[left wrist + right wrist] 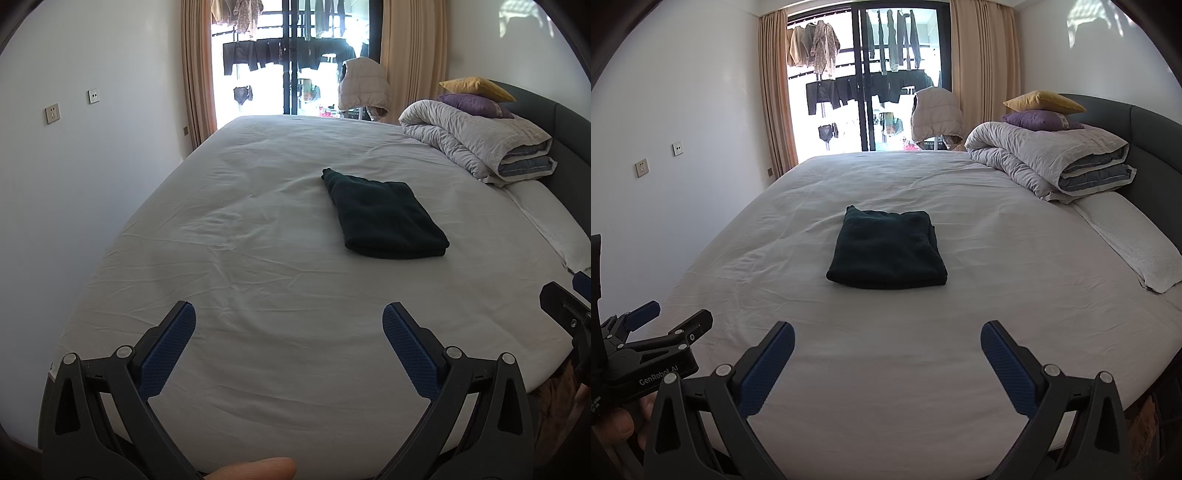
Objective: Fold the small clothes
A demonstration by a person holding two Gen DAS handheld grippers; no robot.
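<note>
A dark green garment [384,214] lies folded into a neat rectangle in the middle of the white bed sheet [258,229]. It also shows in the right wrist view [888,253]. My left gripper [289,314] is open and empty, held above the near part of the bed, well short of the garment. My right gripper [887,332] is open and empty too, also near the front edge. The left gripper shows at the lower left of the right wrist view [670,317]. A bit of the right gripper shows at the right edge of the left wrist view.
A rolled grey duvet [1049,162] with a purple pillow [1039,120] and a yellow pillow [1043,101] lies at the back right by the grey headboard [1152,147]. A white pillow [1130,243] lies along the right side. A white wall [683,129] stands left, a balcony door [868,92] behind.
</note>
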